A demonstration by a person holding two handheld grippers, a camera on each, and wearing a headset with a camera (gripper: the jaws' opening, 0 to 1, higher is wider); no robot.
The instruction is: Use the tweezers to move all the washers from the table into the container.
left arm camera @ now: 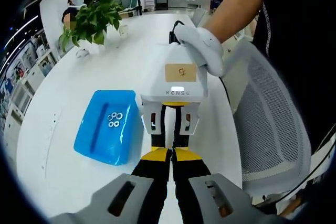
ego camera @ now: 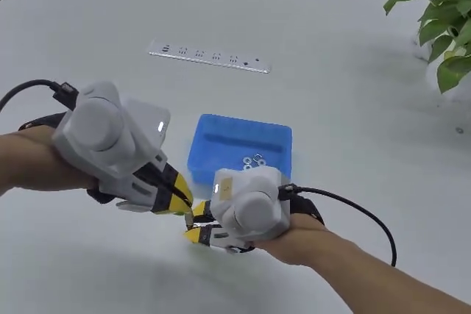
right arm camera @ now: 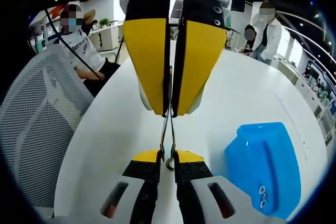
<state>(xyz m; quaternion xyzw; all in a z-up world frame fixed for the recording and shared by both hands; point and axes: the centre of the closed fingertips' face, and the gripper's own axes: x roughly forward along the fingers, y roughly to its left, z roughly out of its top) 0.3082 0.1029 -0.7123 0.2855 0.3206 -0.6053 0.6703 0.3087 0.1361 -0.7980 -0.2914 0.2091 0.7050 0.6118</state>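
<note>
Right tongs (right arm camera: 168,157), closed, pinch the tips of tweezers (right arm camera: 165,129) clamped in the left tongs (right arm camera: 171,107), over open counter (ego camera: 331,49) just beside the container (ego camera: 221,145) holding washers (ego camera: 254,161).

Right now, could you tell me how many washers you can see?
4 washers: three clustered in the blue tray, one at the tip of the tweezers; others may be hidden.

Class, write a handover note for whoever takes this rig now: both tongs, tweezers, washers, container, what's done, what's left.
Left tongs: shut on the tweezers, tip to tip with the right tongs, whose grip I cannot tell.
Container: on the table just beyond them.
Done: several washers lie in it.
Left: a small ring between the right tongs' tips may be a washer; if so, drop it in, then check the table for more.
</note>
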